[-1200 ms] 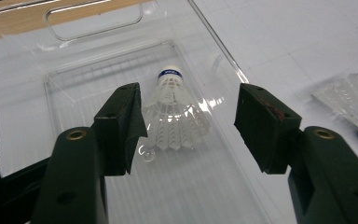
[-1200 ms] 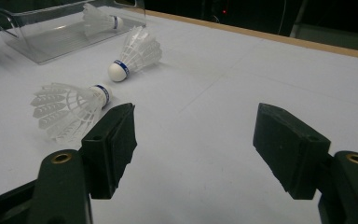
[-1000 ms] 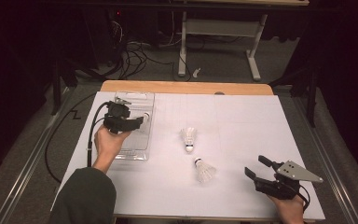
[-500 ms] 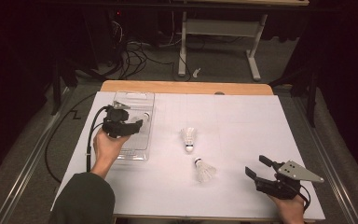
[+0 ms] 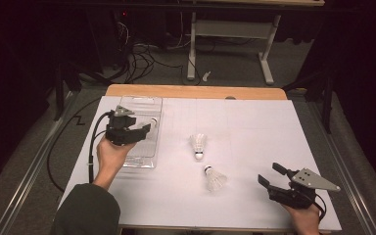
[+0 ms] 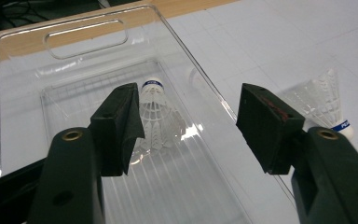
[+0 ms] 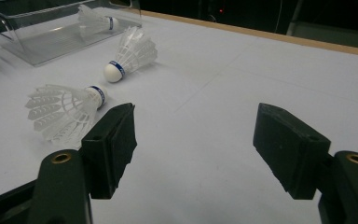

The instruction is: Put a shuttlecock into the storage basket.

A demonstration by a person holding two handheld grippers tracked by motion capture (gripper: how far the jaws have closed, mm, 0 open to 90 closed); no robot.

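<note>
We have our left hand-held gripper (image 5: 144, 128) hanging over the clear plastic tray (image 5: 139, 161) at the left of the desk (image 5: 254, 127), jaws spread wide and nothing between them; looking along those jaws in the left gripper view, one shuttlecock in the tray (image 6: 154, 119) lies on the ribbed floor, cork end with its blue band pointing toward the far handle end; we read that as the shuttlecock released and resting on its own, which is why the jaws stand apart above it rather than around it; the gripper sits high enough that the tray's near wall is no obstacle when we pull away.

Over at the near right corner, our right hand-held gripper (image 5: 272, 175) rests low by the desk edge, released too, jaws gaping toward the middle; its mouth is turned at the near shuttlecock (image 5: 215, 179), which lies on its side on the white sheet, feathers toward us and cork away, close to the left jaw in the right gripper view (image 7: 67, 112) but not between the jaws; that aim suggests it is the next one to collect.

The far shuttlecock (image 5: 198, 145) lies a little beyond it, cork toward us, between the near one and the tray; both are well apart from the tray; so by our judgement one is in, two remain on the desk.
</note>
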